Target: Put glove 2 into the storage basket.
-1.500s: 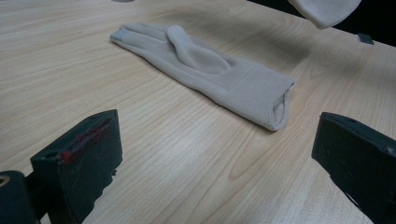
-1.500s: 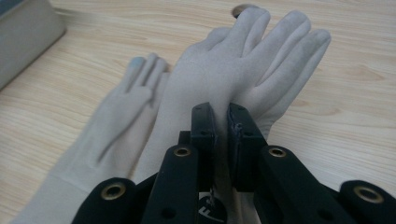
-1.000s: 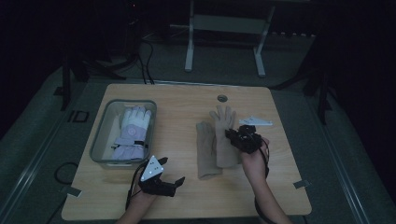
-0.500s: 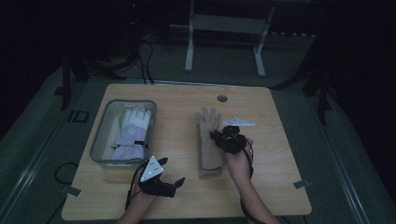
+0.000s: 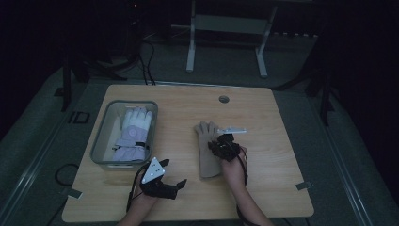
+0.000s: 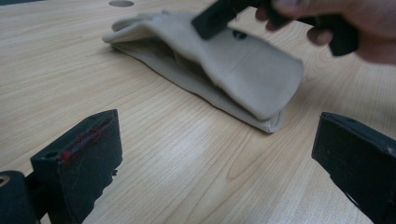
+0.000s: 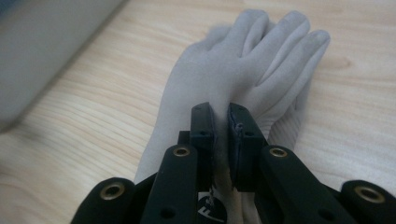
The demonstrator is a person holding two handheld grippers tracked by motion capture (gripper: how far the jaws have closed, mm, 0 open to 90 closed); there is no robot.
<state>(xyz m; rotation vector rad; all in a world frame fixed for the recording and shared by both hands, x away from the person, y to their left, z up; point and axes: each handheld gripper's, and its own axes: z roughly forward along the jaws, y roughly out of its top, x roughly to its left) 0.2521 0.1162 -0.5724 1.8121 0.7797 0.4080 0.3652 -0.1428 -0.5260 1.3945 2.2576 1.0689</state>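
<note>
Right claw nearly closed over the tan glove; left claw wide and idle on the surface.

Wooden surface (image 5: 282, 141), dim light. Clear bin (image 5: 101, 141) at its left, holding a pale lilac glove (image 5: 134, 134). Tan glove (image 5: 207, 150) lies flat mid-surface, fingers pointing away from the person. Right claw (image 7: 219, 116) sits on the glove's palm, jaws drawn narrow with only a slim gap; whether fabric is pinched between them I cannot tell. Left claw (image 6: 210, 163) rests near the front edge, jaws spread wide, nothing between them, just short of the glove's cuff.
</note>
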